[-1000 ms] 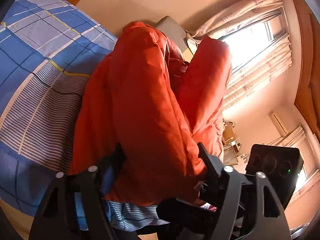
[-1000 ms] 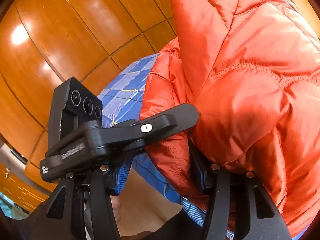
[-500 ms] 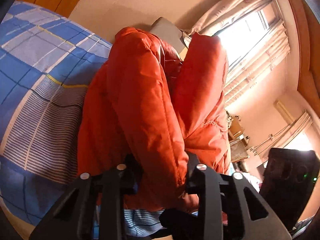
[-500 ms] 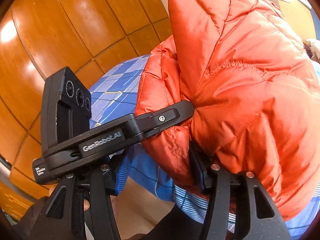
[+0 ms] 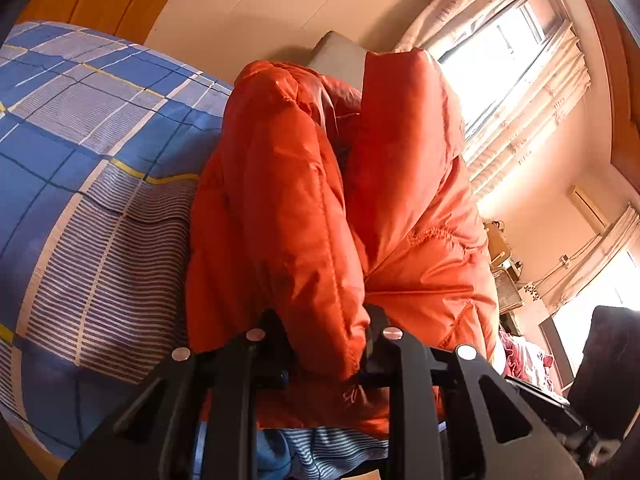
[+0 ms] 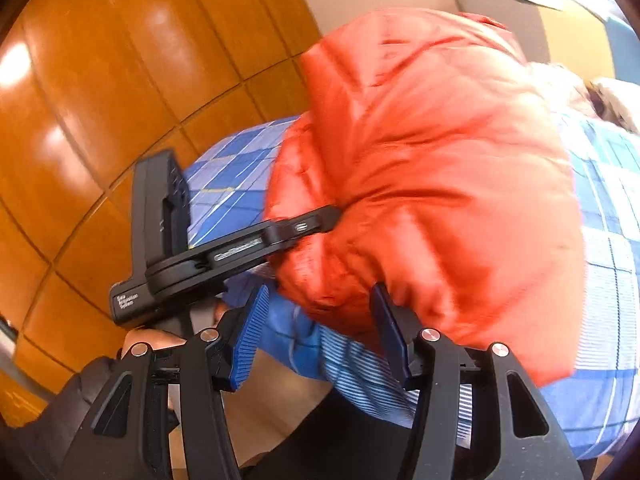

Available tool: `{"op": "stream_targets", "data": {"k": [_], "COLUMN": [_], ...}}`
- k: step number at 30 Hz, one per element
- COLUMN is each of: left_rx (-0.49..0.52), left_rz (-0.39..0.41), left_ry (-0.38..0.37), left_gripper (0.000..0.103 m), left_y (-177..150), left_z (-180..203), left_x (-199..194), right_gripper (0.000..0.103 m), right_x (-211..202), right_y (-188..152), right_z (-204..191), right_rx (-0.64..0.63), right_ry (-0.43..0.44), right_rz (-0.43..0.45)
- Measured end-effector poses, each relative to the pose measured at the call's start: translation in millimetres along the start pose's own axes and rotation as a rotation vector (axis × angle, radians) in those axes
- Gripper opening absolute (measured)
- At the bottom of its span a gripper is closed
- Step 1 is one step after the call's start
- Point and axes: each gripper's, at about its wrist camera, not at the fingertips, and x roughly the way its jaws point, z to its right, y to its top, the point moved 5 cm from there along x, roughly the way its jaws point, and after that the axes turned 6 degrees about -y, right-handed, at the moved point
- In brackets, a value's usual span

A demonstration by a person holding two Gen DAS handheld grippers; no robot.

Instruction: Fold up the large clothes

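Right wrist: blurred orange jacket [image 6: 432, 184]

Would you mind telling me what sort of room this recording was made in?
Most likely a home bedroom: an orange puffer jacket lies on a bed with a blue checked sheet, beside a curtained window and glossy wooden wall panels.

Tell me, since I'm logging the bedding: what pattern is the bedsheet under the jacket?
Blue check with white-striped panels and thin yellow lines on the bedsheet; clearest in the left wrist view.
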Motion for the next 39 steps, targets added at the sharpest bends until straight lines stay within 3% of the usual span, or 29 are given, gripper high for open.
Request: {"op": "stream_targets", "data": {"k": [6, 14, 15, 18, 19, 20, 26, 29, 31, 35, 37, 39], "left_rx": [-0.031, -0.082, -0.073, -0.088, -0.102, -0.115, -0.105, -0.092, -0.087, -0.168, -0.212, -0.264], "left_rz": [0.018, -0.002, -0.002, 0.034, 0.045, 0.058, 0.092, 0.097, 0.103, 0.133, 0.149, 0.175], "left_ry": [-0.008, 0.058, 0.08, 0.166, 0.196, 0.222, 0.355, 0.344, 0.363, 0.442, 0.51, 0.579], "left_gripper": [0.021, 0.018, 0.021, 0.045, 0.06, 0.064, 0.064, 0.066, 0.073, 0.072, 0.072, 0.072], "left_y": [-7.5, -19.0, -18.1, -16.5, -16.6, -18.4, -23.7, -24.7, -26.4, -32.3, -39.2, -49.0], "left_z": [-8.0, -26.1, -23.6, -19.2, -20.9, -21.4, -18.0, -12.3, -15.2, -39.8, -56.3, -76.1], "left_x": [-1.4, -2.3, -6.2, -25.6, -31.7, -41.3, -72.3, -79.1, -87.5, -117.4, -138.6, -166.1], "right_gripper": [0.051, 0.05, 0.05, 0.05, 0.05, 0.05, 0.05, 0.05, 0.05, 0.05, 0.058, 0.06], "right_x": [-19.7, 18.0, 20.5, 25.5, 26.7, 28.3, 22.6, 18.8, 18.0, 3.4, -12.9, -33.0], "right_y": [9.0, -3.1, -3.2, -1.7, -0.6, 0.1, 1.0, 3.7, 5.9, 13.6, 19.4, 32.6], "right_z": [11.0, 18.7, 17.5, 20.0, 21.8, 21.0, 17.5, 20.0, 22.6, 22.3, 26.9, 37.2], "right_rx": [-0.02, -0.018, -0.02, -0.02, -0.001, -0.001, -0.047, -0.061, -0.06, -0.079, -0.071, -0.069], "right_ry": [-0.071, -0.092, -0.088, -0.087, -0.076, -0.072, -0.042, -0.037, -0.017, 0.02, 0.06, 0.06], "right_rz": [0.062, -0.038, -0.046, -0.057, -0.061, -0.065, -0.073, -0.072, -0.083, -0.062, -0.041, 0.016]}}
